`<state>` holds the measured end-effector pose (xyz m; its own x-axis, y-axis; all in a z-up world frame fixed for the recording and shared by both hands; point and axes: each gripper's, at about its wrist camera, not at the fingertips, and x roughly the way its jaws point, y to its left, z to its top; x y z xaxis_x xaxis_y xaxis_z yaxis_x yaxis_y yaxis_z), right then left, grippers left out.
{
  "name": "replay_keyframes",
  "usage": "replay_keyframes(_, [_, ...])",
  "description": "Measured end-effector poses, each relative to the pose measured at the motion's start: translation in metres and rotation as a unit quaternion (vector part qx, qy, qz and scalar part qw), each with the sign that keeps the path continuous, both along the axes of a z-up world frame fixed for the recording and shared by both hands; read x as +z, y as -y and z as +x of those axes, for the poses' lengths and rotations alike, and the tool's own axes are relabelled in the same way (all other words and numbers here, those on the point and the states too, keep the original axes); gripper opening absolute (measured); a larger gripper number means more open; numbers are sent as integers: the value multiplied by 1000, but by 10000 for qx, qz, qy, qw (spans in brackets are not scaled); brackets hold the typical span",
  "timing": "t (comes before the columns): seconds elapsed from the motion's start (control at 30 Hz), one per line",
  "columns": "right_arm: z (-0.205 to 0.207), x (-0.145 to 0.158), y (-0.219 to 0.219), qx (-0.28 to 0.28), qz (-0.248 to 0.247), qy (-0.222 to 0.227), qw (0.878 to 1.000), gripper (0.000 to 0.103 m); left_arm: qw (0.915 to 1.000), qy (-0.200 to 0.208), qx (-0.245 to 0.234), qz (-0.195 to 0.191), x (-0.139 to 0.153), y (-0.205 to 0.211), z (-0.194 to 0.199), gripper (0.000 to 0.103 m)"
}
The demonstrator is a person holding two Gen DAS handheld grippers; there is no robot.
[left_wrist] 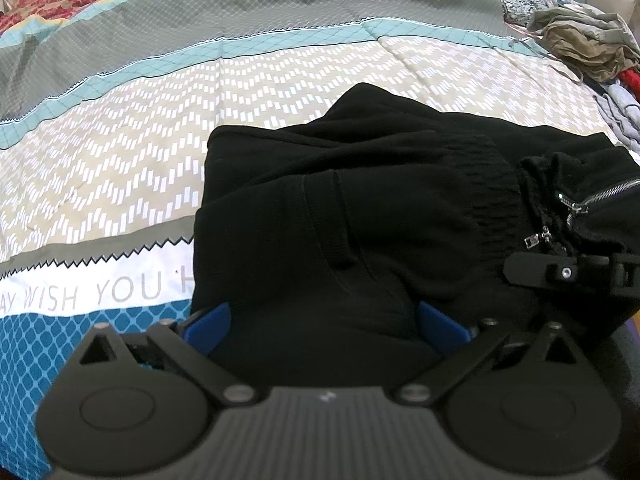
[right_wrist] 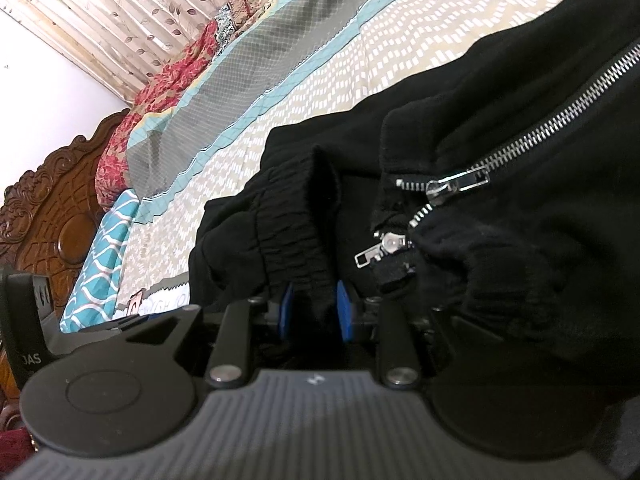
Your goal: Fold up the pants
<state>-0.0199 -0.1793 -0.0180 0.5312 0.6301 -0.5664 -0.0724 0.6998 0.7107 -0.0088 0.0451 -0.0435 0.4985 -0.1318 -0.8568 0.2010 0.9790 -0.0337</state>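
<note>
left wrist view: the left claw (left_wrist: 324, 326) is standing wide, its blue pads (left_wrist: 212, 326) spread apart over the near edge of the black pants (left_wrist: 340, 220), with cloth lying between them but neither pad pressing on it. the pants are lying in a folded bundle on the bed cover (left_wrist: 120, 152), a patterned sheet with beige, grey and teal bands. a silver zipper (left_wrist: 592, 196) is showing at the bundle's right side, and part of the right claw (left_wrist: 560, 272) is reaching in just below it. a heap of other clothes (left_wrist: 584, 44) is lying at the far right of the bed, well apart from the pants. right wrist view: the right claw (right_wrist: 314, 308) is standing narrow, its blue pads (right_wrist: 344, 312) pinching a gathered elastic fold of the pants (right_wrist: 500, 100). the zipper (right_wrist: 520, 148) is running diagonally up to the right, its pull tabs hanging just beside the pinched fold. a carved wooden headboard (right_wrist: 52, 208) and a leaf-print curtain (right_wrist: 132, 12) are showing at the left.
</note>
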Motion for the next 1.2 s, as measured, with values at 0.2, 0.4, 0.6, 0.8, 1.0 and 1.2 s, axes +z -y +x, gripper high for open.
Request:
replay_keyframes(0.2, [2, -1, 3, 31, 22, -15, 10000, 27, 10000, -26, -28, -25, 0, 0, 0, 103])
replay_keyframes(0.4, [2, -1, 4, 32, 35, -17, 10000, 27, 10000, -59, -29, -53, -1, 0, 0, 103])
replay_keyframes(0.6, [2, -2, 9, 48, 97, -24, 9999, 27, 9999, -105, -1, -122, -2, -2, 1, 103])
replay_keyframes(0.8, [2, -4, 12, 63, 120, -6, 9999, 27, 9998, -103, 18, -141, -2, -2, 1, 103])
replay_keyframes(1.0, [1, 5, 17, 125, 167, -34, 9998, 27, 9998, -11, -2, -203, 1, -5, -2, 103])
replay_keyframes(1.2, [-38, 53, 89, -861, -401, 1345, 9864, 55, 9966, 254, 76, -775, 32, -25, -11, 97])
